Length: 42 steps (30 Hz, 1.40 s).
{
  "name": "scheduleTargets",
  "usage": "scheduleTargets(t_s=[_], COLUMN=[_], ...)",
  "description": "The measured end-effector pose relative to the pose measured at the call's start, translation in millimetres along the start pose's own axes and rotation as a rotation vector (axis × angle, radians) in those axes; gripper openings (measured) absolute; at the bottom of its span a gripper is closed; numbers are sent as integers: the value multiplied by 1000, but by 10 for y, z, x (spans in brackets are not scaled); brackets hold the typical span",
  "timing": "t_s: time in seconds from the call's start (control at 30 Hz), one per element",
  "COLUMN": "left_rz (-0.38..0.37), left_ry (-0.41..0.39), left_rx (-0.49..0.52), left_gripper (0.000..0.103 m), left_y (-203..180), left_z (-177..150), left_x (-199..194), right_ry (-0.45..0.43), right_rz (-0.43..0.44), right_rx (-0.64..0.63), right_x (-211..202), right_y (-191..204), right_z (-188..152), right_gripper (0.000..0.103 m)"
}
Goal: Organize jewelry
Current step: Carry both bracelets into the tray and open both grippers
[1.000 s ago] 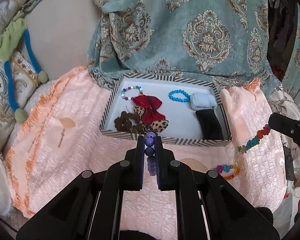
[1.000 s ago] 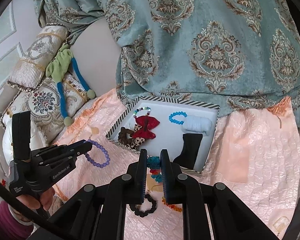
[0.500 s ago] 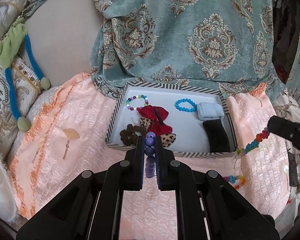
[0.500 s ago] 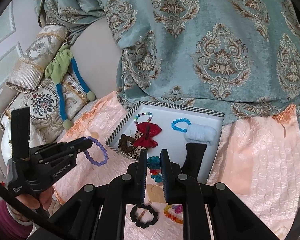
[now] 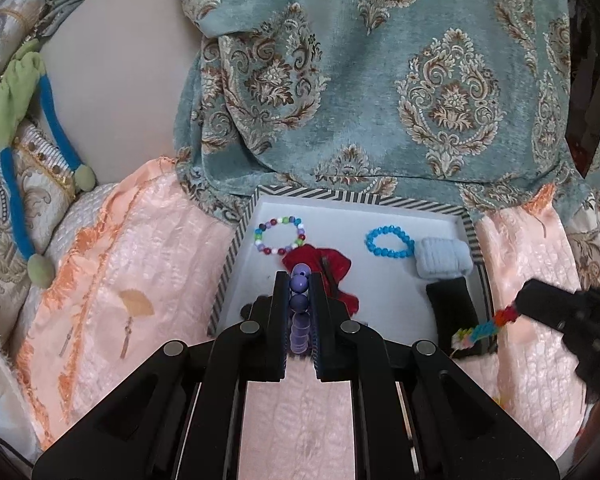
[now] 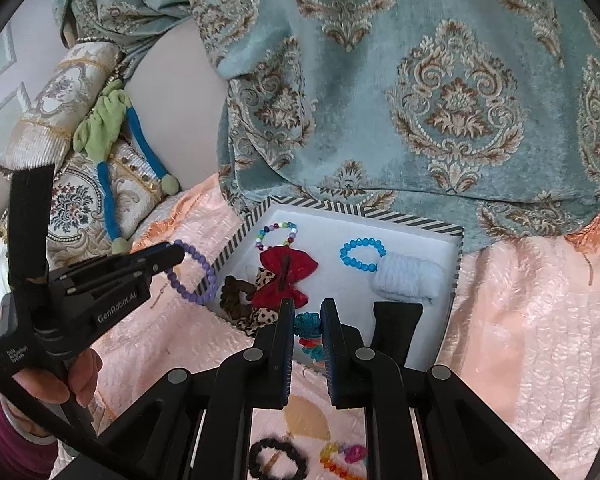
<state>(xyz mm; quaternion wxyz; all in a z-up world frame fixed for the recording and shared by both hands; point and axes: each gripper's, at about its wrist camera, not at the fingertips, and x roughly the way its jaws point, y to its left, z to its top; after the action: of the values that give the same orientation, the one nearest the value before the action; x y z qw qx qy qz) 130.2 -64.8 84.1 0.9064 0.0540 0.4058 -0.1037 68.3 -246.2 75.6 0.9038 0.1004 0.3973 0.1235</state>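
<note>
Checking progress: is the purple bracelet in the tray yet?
No. The purple bracelet hangs from the shut left gripper, just outside the tray.

"GenRobot.AI" is printed in white on the side of the left claw (image 6: 176, 254) body. A smaller white label lower on its handle is seen but cannot be read.

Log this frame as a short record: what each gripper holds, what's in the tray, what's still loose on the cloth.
left gripper: shut on purple bead bracelet
right gripper: shut on multicoloured woven bracelet
tray: two bead bracelets, red bow, leopard bow, brown scrunchie, pale blue and black bands
cloth: black scrunchie, colourful bead bracelet
</note>
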Motion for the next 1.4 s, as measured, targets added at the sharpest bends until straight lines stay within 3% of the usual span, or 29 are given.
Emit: scheduleTargets(t_s=[0.4,0.63,0.8,0.97,1.03,1.1,1.2,1.4], left_rz=[-59,-114,-42,-37,-45,-46,-51,-26], left_ry=[56,105,160,196,204,211,200,182], left_rx=[-28,-85,-125,-163,-171,-174,-177,-167], left_gripper=[8,8,8,8,11,28,43,45], left_y=[-294,-278,-86,26,37,39,74,117], left_z=[433,648,627,575,547,527,471,380], left_x=[825,1473,1909,2089,2109,2105,2031,1751], right_ry=[89,89,101,134,152,152,146,124], right_rz=[23,47,64,46,12,17,12,21], right_rx=[61,125,183,207,233,251,255,279], right_x=[721,1147,1453,1679,1714,1682,1579,1342], right_y=[-283,-436,-544,-599,-679,-737,-772,-777], right_z=[79,205,289,303,266,218,174,72], right_gripper=[12,12,12,15,21,22,22,30])
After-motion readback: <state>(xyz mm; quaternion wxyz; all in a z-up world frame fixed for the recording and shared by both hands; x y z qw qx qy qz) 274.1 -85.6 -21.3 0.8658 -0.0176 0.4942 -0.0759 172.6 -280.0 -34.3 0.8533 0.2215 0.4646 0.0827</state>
